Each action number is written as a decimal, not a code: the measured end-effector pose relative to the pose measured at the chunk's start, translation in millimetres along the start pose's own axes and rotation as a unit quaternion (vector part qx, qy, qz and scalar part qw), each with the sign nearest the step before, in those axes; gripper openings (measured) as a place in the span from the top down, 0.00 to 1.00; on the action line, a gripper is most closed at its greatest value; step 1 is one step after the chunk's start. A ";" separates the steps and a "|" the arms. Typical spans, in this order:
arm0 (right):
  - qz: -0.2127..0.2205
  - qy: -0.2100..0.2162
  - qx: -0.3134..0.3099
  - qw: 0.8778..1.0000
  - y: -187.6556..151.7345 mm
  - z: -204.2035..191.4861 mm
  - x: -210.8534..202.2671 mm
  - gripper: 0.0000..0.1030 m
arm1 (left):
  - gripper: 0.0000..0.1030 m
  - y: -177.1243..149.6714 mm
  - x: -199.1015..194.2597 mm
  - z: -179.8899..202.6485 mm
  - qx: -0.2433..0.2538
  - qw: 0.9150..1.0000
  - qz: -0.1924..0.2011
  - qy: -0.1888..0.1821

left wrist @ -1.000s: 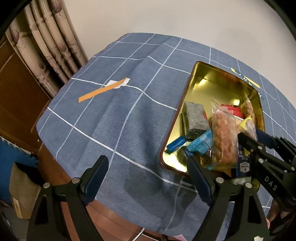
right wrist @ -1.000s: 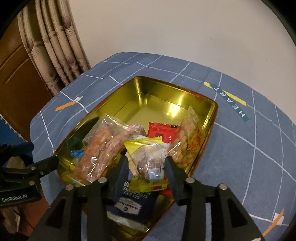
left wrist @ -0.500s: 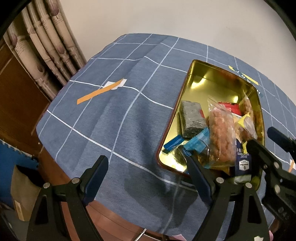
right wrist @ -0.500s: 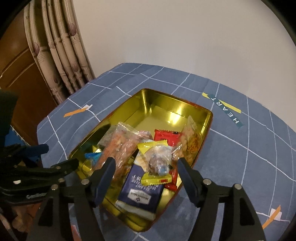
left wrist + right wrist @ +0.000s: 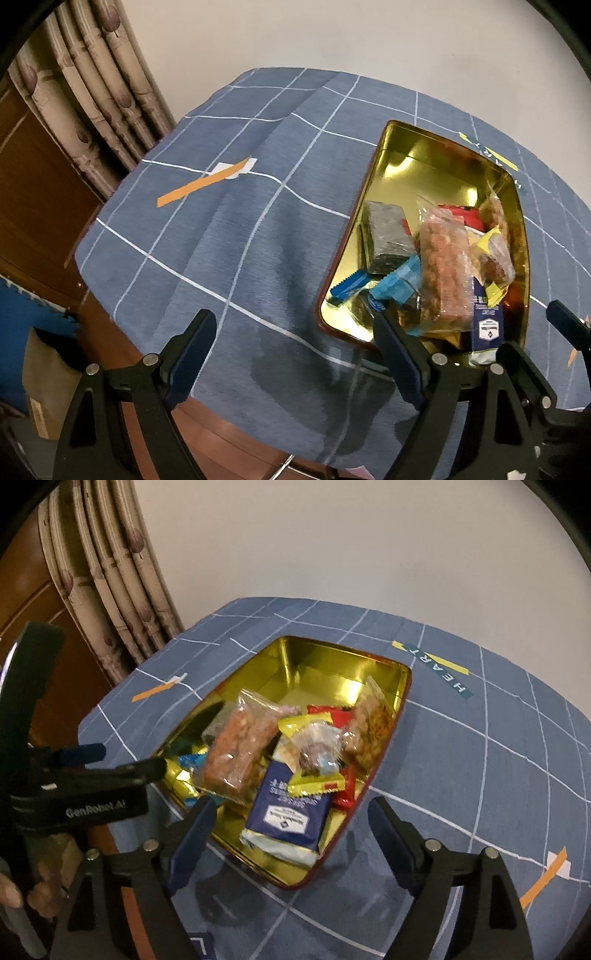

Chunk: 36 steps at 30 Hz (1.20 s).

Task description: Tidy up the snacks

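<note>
A gold tin tray (image 5: 400, 690) sits on the blue checked tablecloth and holds several snack packs. A clear bag of orange snacks (image 5: 240, 753), a yellow-edged pack (image 5: 316, 757), a dark blue packet (image 5: 291, 805) and a red pack (image 5: 332, 712) lie piled at its near end. My right gripper (image 5: 291, 834) is open and empty, above the tray's near edge. My left gripper (image 5: 295, 354) is open and empty, over the cloth left of the tray (image 5: 373, 177). A grey bar (image 5: 386, 236) and a blue wrapper (image 5: 395, 280) show in the left wrist view.
Orange tape strips (image 5: 205, 182) and a "HEART" label (image 5: 434, 668) are stuck on the cloth (image 5: 221, 229). Curtains (image 5: 122, 572) and a wooden door stand at the left. The table's near edge (image 5: 236, 432) drops to the floor, where a cardboard box (image 5: 40, 387) lies.
My right gripper let go of the yellow-edged pack, opened wide and pulled back and up from the tray. The left gripper drew back slightly.
</note>
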State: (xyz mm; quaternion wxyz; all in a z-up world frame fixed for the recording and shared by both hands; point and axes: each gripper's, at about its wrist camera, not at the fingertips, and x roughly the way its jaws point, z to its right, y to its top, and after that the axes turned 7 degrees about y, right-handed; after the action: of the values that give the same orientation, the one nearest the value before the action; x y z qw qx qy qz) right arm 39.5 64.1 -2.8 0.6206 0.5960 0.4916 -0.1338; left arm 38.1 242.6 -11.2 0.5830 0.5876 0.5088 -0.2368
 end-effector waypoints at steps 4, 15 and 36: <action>-0.003 -0.009 -0.002 1.000 -4.0 1.0 0.9 0.17 | 0.18 0.1 -0.8 0.9 0.002 1.000 0.001 0.000; -0.009 -0.014 -0.004 1.000 -7.2 -0.7 3.3 0.17 | 0.18 -0.7 -0.8 4.6 0.010 1.000 0.001 0.005; -0.026 -0.010 -0.001 1.000 -11.8 -1.6 9.9 0.17 | 0.17 -1.3 0.4 4.6 0.011 1.000 0.001 0.007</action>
State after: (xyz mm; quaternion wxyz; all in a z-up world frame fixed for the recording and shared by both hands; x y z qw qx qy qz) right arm 34.7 66.6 -17.3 0.6221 0.5809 0.5014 -0.1555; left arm 38.5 238.2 -13.1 0.5730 0.5960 0.5098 -0.2379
